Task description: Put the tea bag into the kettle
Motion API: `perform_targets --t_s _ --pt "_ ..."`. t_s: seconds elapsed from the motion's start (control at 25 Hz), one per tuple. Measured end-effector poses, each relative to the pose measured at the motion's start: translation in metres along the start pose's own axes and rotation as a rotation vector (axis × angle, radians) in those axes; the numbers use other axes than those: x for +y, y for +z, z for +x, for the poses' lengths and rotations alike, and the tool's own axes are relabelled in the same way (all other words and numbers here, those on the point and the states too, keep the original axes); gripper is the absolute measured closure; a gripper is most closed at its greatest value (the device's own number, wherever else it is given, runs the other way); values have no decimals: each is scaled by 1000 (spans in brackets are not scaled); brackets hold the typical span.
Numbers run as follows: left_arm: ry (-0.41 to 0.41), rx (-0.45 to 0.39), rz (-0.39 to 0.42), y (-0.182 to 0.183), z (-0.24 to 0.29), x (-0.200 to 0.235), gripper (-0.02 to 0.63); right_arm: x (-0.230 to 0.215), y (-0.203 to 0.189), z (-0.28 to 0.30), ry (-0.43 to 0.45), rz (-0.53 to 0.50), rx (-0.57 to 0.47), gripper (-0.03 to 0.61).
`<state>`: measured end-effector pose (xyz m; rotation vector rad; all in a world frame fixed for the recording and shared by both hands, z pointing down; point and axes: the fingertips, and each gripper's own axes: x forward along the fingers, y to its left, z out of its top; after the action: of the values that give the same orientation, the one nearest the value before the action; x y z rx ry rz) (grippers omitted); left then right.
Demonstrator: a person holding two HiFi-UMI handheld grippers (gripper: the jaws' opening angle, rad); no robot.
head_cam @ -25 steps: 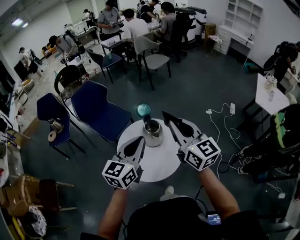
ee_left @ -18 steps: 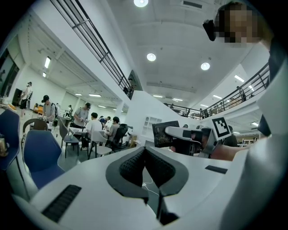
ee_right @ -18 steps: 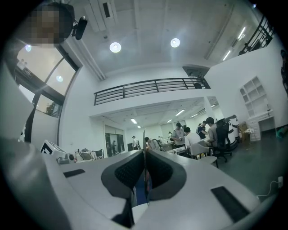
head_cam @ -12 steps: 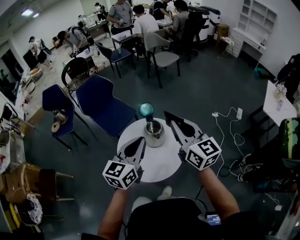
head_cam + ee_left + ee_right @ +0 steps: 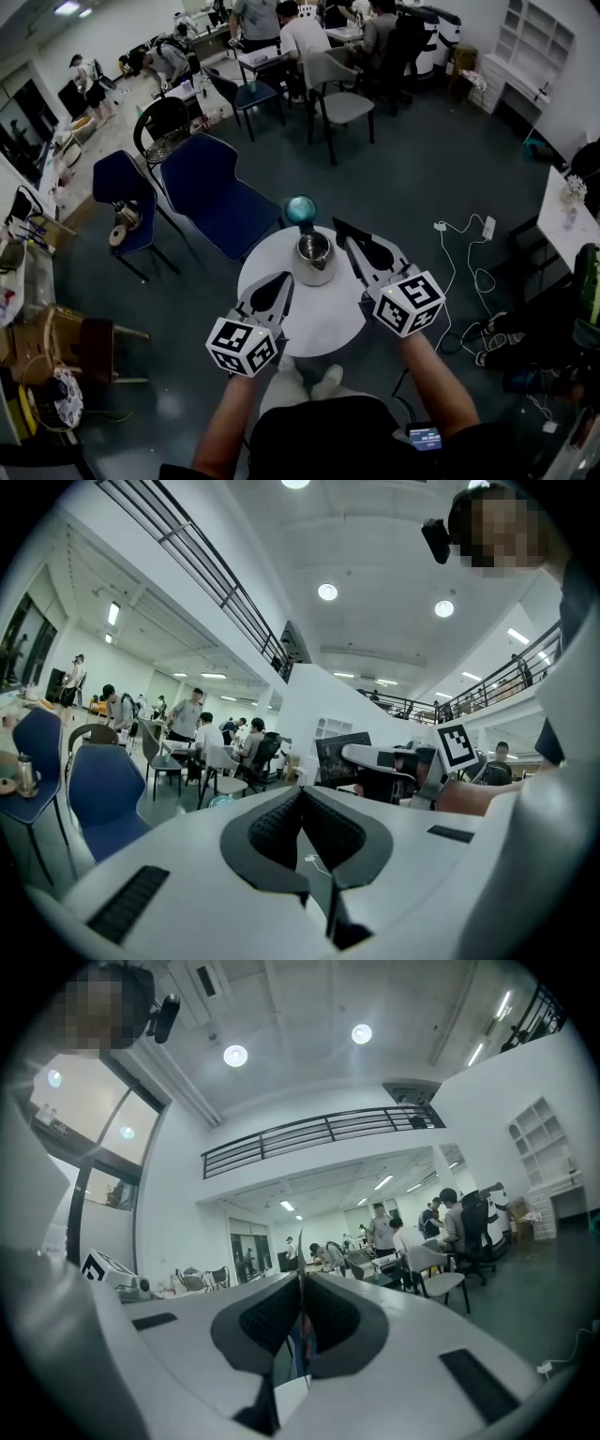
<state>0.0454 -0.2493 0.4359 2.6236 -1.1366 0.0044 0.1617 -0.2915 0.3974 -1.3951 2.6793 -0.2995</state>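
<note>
Over the round table [image 5: 323,323], beside the steel kettle [image 5: 314,253]: pinching the tea bag [image 5: 302,1340] in the right gripper [image 5: 343,231]; holding the left gripper [image 5: 284,278] closed, empty.

The kettle [image 5: 314,258] stands far back on the table [image 5: 323,323], chairs [image 5: 214,197] beyond.

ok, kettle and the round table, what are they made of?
Kettle: looks like bare stainless steel, silvery grey with glints on the rim. Round table: smooth plain white top, fairly matte; probably laminate or painted board, can't tell which.
</note>
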Motion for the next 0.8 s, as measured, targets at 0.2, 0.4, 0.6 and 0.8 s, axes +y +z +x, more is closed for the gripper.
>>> perform_targets --t_s 0.2,0.4,0.6,0.8 --pt "10 0 -1 8 -1 10 598 3 -2 14 3 3 8 548" --pt "4 2 0 8 -2 23 598 5 -8 30 0 0 16 548" --pt "1 3 0 14 2 44 598 2 -14 52 -14 -6 28 548" --pt "-9 8 -6 19 7 65 598 -6 -25 74 -39 -16 59 548"
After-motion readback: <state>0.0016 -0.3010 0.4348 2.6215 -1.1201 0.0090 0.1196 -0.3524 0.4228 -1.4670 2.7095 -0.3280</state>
